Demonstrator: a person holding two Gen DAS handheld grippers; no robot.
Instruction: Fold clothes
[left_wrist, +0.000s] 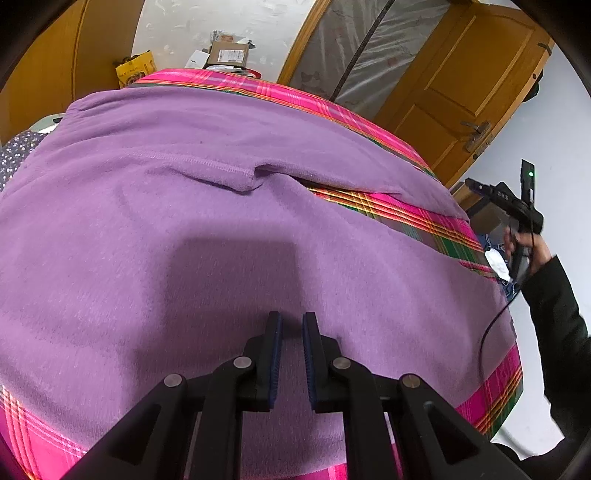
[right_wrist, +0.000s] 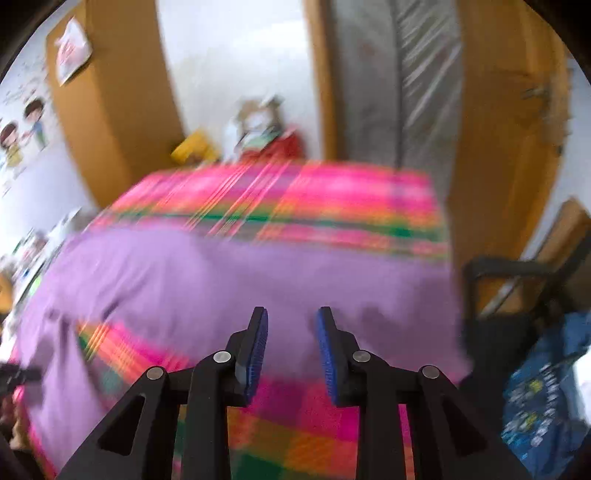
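Left wrist view shows the purple fleece garment (left_wrist: 207, 221) spread flat over the plaid blanket (left_wrist: 413, 218); left gripper (left_wrist: 291, 325) hovers above it, jaws slightly parted and empty. Right gripper (right_wrist: 291, 325), spread and empty, is beside the garment's edge; next comes gripping an edge to fold.

A purple fleece garment (left_wrist: 221, 229) lies spread flat over the plaid bedcover (left_wrist: 424, 218).

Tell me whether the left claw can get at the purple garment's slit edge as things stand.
Probably yes. The left claw hangs over the purple garment with nothing between its fingers, and only flat cloth lies between it and the slit edge farther up the plaid bedcover.
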